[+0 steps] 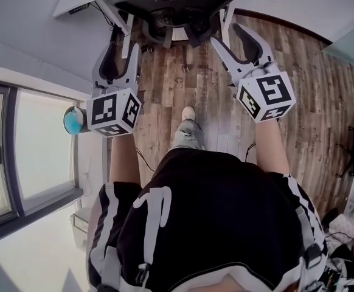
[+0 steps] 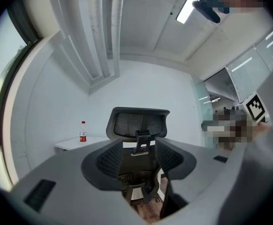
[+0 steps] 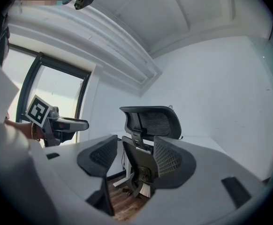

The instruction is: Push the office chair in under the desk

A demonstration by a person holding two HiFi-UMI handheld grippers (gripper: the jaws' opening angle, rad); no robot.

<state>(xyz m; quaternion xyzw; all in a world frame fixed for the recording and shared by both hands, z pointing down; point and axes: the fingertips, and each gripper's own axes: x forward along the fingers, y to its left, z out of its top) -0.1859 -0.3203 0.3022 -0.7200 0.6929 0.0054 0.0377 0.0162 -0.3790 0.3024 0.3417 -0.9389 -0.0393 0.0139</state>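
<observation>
While both grippers point level at the office chair (image 1: pixel 171 8), I read its position as follows. The chair shows me its back. Its headrest (image 2: pixel 137 123) and backrest (image 3: pixel 139 165) stand at the near edge of the white desk (image 1: pixel 73 5), and the head view shows desk top on either side of the chair's upper frame. The backrest hides the seat in every view, so I cannot confirm how far the seat reaches beneath the desk top.

Left gripper (image 1: pixel 123 41): jaws spread wide, nothing between the pads. Its own view frames the chair in the gap, ahead of the tips.

Right gripper (image 1: pixel 227 35): jaws likewise spread and empty, with the chair's back framed in the gap.

In the head view, the tips of both grippers lie close to the chair's back, one on each side of its centre column. No view confirms contact.

Status assessment: the scene fits two stages. Either the chair is partway in and needs more travel toward the desk, or it already sits as far in as it goes and the grippers are merely near it. The pictures do not settle which, so I log the chair as at the desk edge, depth unverified.

A bottle (image 2: pixel 83 131) with a red label stands on the desk to the left, well apart from the chair.
</observation>
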